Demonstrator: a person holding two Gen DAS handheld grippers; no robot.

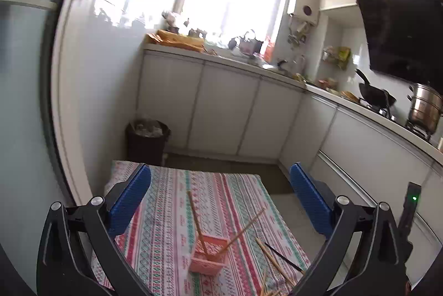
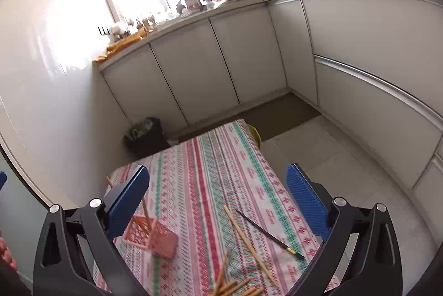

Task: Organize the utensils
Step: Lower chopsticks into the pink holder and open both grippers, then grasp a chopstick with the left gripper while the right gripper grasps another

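Jaws on both the left gripper [image 1: 220, 208] and right gripper [image 2: 217, 208] stand spread, empty. Loose chopsticks [image 2: 249, 240] look light, stiff, slippery; pinch mid-shaft, then drop into the flimsy basket [image 1: 208, 257].

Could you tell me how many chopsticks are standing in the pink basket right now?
2: one chopstick leans up-left, the other up-right, both inside the pink basket.

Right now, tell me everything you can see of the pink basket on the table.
The pink basket is a small, open-topped rectangular box with lattice walls, plastic by its look. It stands upright on the patterned tablecloth, near the table's near edge. Two wooden chopsticks stand in it, leaning apart against its rim. More chopsticks lie loose on the cloth to its right, not touching it. No tongs touch it.
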